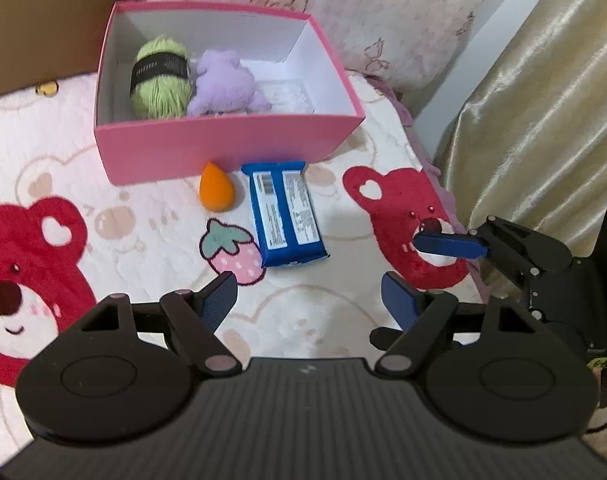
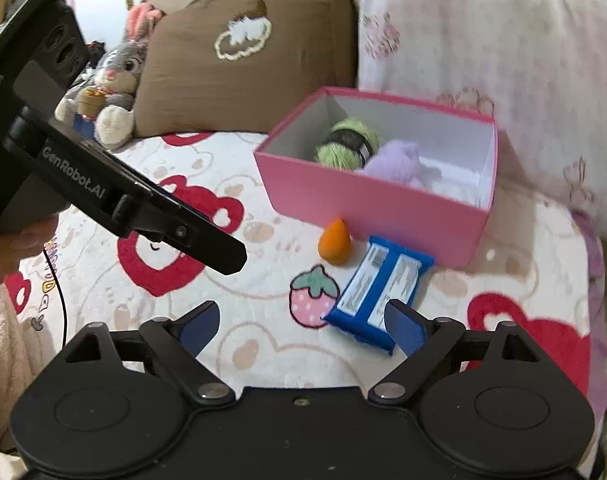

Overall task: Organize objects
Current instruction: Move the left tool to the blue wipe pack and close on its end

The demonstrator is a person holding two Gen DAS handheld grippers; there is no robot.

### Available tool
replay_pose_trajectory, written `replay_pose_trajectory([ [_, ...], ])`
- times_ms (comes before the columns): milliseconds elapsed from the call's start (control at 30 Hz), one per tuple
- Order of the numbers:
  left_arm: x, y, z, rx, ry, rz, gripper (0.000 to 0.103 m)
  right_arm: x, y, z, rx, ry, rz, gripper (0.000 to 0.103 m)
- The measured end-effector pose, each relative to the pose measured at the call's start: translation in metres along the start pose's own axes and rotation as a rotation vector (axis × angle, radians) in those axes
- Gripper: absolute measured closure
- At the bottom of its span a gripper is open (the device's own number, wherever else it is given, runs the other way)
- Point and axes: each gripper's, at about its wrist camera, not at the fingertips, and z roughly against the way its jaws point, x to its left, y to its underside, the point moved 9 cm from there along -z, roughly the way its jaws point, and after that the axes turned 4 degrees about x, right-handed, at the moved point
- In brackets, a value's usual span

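So, going left to right in the left wrist view: there's a bear-print blanket (image 1: pixel 63 184) covering the bed, and a pink box (image 1: pixel 223 144) sits on it toward the back. Inside the box, a green yarn ball (image 1: pixel 161 76) with a dark band is on the left, a purple plush (image 1: pixel 223 86) is right beside it and touching it, and something white lies further right, too blurry to name. Just in front of the box there's an orange teardrop sponge (image 1: pixel 216 193), and just to its right a blue snack pack (image 1: pixel 287 214) lying flat with its label side up, one end almost at the box wall. A strawberry print sits below the sponge.

The left gripper (image 1: pixel 309 300) hangs above the blanket with its jaws spread wide, nothing between them. The right gripper (image 2: pixel 301 326) is also wide open and empty, with its right finger just over the near end of the snack pack. Off to the far left in the right wrist view there's a bunny plush (image 2: pixel 115 76) next to a brown pillow (image 2: pixel 243 60).
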Motion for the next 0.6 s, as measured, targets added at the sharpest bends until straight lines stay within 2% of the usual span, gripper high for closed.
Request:
replay_pose_trajectory([
  [67, 0.004, 0.006, -0.01, 0.021, 0.023, 0.016, 0.025, -0.005, 0.003, -0.008, -0.009, 0.015, -0.023, 0.011],
  [133, 0.008, 0.01, -0.02, 0.021, 0.009, 0.01, 0.025, -0.008, 0.006, -0.017, -0.013, 0.022, -0.043, 0.011],
  [333, 0.016, 0.004, -0.039, -0.056, -0.01, -0.019, 0.023, -0.013, 0.014, -0.044, -0.02, 0.035, -0.054, 0.011],
  [467, 0.02, 0.003, -0.05, -0.111, 0.017, -0.007, 0.015, -0.018, 0.018, -0.06, -0.052, 0.056, -0.057, 0.011],
  [500, 0.022, 0.004, -0.055, -0.119, 0.024, -0.002, 0.011, -0.019, 0.019, -0.064, -0.064, 0.062, -0.052, 0.011],
  [600, 0.028, 0.006, -0.068, -0.128, 0.017, 0.008, 0.006, -0.021, 0.021, -0.076, -0.086, 0.101, -0.01, 0.011],
])
